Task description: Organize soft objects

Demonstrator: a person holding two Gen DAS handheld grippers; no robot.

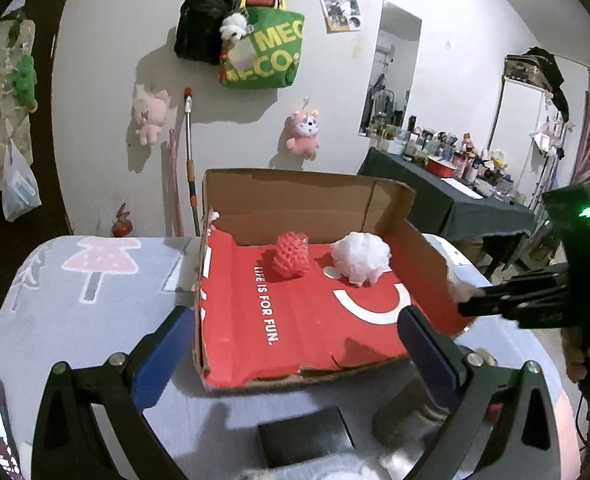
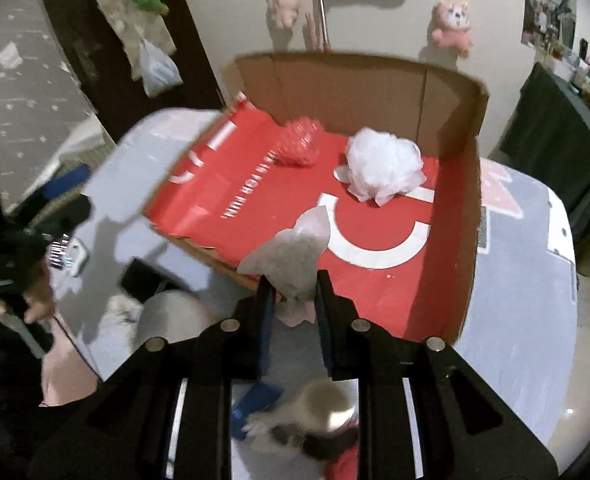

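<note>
Two soft pieces sit inside the cardboard box (image 1: 387, 204) right now: a red knobbly ball (image 1: 291, 255) toward the back wall and a white mesh puff (image 1: 361, 257) just to its right, apart from each other, both resting on the red printed floor. And a third one is in the air! A pale, greyish soft piece (image 2: 291, 256) is pinched between the fingers of the right gripper (image 2: 293, 300), jaws clamped tight on its lower end, its top poking up over the box's near edge. From the left wrist view that same gripper reaches in from the right side, a tuft of white at its tips by the box's right wall.

The left gripper (image 1: 295, 332) hangs wide open, blue pads spread to either side of the box's near end, nothing between them. Below it, on the grey patterned tablecloth (image 1: 95, 304), lie a black rectangular object (image 1: 305, 436) and something pale and fluffy at the very bottom edge, too blurred to name. Behind, pink plush toys and a green bag (image 1: 269, 52) hang on the wall.
</note>
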